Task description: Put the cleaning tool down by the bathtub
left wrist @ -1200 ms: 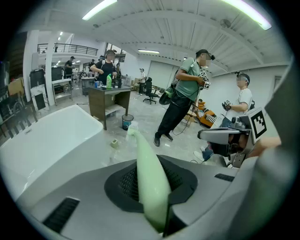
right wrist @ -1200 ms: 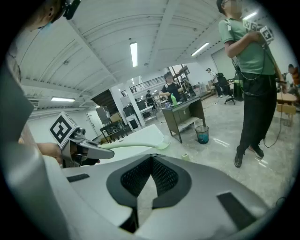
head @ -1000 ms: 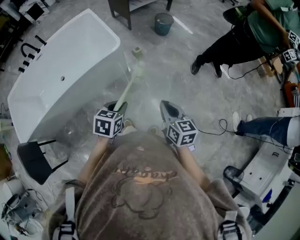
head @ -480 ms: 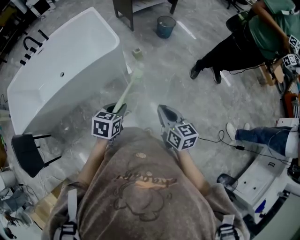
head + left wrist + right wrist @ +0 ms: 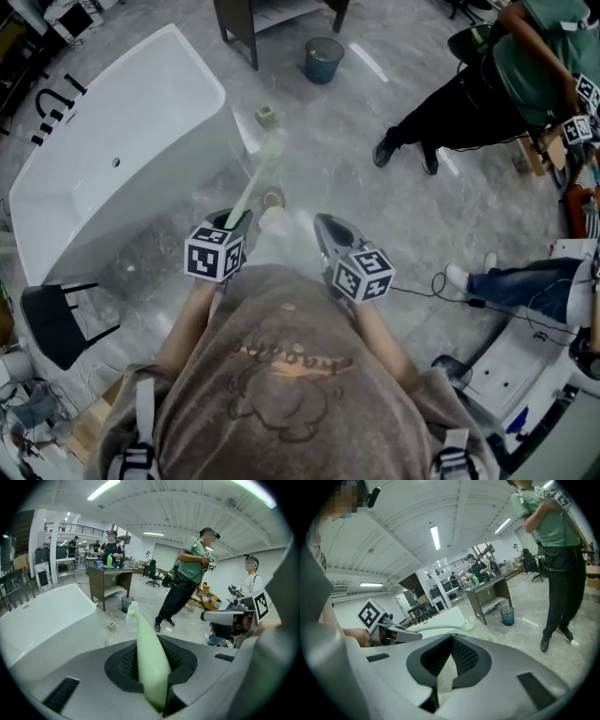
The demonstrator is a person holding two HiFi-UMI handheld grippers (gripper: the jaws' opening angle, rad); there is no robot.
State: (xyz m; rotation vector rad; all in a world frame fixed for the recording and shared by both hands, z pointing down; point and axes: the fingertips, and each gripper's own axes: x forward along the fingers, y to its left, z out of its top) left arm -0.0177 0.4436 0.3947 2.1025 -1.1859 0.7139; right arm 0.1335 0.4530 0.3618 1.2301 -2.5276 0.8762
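The cleaning tool is a pale green long-handled brush (image 5: 258, 178) with white bristles. My left gripper (image 5: 238, 219) is shut on its handle, and the brush head points ahead toward the near corner of the white bathtub (image 5: 112, 178). In the left gripper view the brush (image 5: 146, 648) runs out between the jaws of the left gripper (image 5: 154, 686), with the bathtub (image 5: 42, 616) at the left. My right gripper (image 5: 325, 228) hangs beside the left one, shut and holding nothing. In its own view the right gripper (image 5: 442, 679) holds nothing, and the bathtub (image 5: 440, 618) is ahead on the left.
A small greenish block (image 5: 266, 114) and a round object (image 5: 273, 199) lie on the grey floor by the tub's corner. A blue bin (image 5: 322, 58) and a dark desk (image 5: 246, 21) stand beyond. A person in a green shirt (image 5: 525, 56) stands right; a black chair (image 5: 54, 323) stands left.
Both grippers keep their pose and the brush stays held. The view has drifted: the tub and floor items have shifted slightly, and the person at the right has stepped.
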